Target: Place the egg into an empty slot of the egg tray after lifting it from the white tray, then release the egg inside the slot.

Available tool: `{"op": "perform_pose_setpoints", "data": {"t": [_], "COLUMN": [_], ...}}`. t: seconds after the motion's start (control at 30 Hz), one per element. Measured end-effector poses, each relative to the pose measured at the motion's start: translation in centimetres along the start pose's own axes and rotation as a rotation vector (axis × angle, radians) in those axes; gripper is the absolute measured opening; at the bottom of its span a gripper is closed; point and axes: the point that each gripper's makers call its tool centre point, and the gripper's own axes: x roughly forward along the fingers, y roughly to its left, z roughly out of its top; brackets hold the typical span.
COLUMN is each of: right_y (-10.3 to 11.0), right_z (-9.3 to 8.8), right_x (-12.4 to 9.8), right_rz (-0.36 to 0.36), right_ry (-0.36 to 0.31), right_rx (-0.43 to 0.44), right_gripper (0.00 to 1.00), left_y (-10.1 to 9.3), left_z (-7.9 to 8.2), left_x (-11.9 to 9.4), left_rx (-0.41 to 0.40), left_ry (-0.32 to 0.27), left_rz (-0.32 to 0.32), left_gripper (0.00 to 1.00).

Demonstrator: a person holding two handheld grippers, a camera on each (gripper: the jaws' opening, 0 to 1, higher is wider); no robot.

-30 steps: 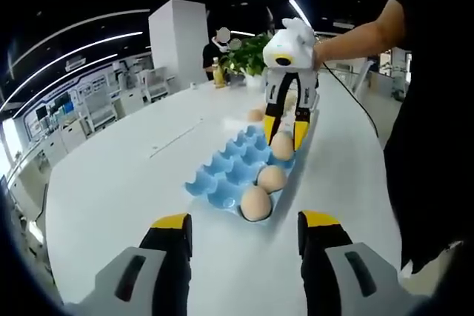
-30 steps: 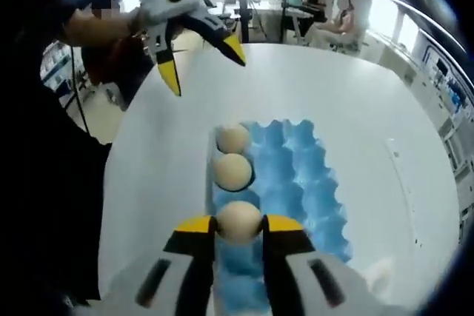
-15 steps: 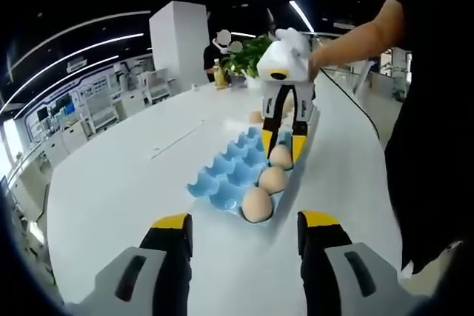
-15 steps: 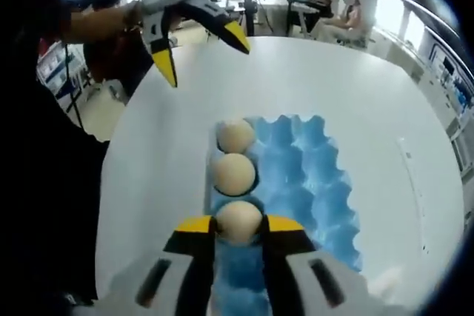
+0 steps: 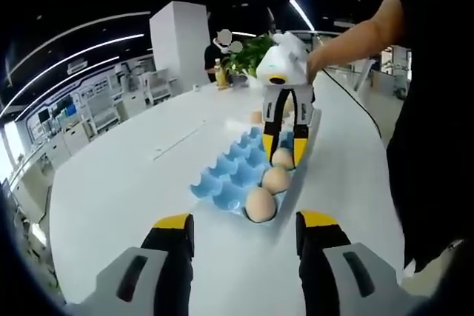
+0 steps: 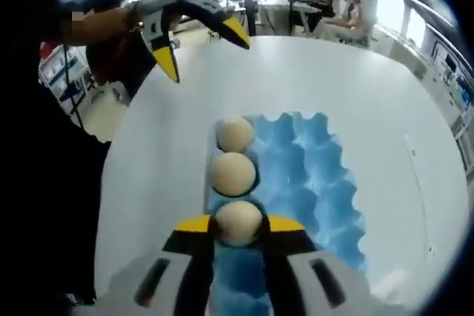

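Right gripper [image 6: 238,225] clamps pale tan egg [image 6: 238,221] over blue egg tray [image 6: 311,175] — left gripper [image 5: 244,229] spread wide.

free: blue egg tray [image 6: 315,183] cups on its far columns, bare table [image 5: 126,175] around | blocked: near column, three eggs [image 6: 232,173], right gripper [image 6: 238,226] over one

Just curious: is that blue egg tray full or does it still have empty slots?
Partly empty: the blue egg tray holds three eggs along one edge.
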Motion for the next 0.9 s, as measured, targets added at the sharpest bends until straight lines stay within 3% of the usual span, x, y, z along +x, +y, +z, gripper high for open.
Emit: {"op": "perform_pose_setpoints", "data": {"t": [0.13,0.23,0.43,0.9], "right_y": [0.3,0.3,0.4,0.2], "right_z": [0.0,0.0,-0.5,-2.8], "right_x": [0.0,-0.6,-1.8,-3.8], "right_rz": [-0.008,-0.008,-0.025,-0.073], "right_ry": [-0.012,-0.034,-0.057,-0.043], "right_rx": [-0.054,-0.013,-0.014,0.007], "right_gripper": [0.26,0.26,0.26,0.26], "left_y": [0.1,0.1,0.1,0.0], "left_z": [0.3,0.3,0.7,0.5], "left_x": [-0.1,-0.2,-0.3,-0.2], "left_rx": [-0.003,-0.003,-0.004,-0.013], "left_ry": [-0.01,-0.009,-0.026,-0.021], "left_rz": [0.002,0.004,0.004,0.003], "left_gripper": [0.57,0.56,0.56,0.56]}}
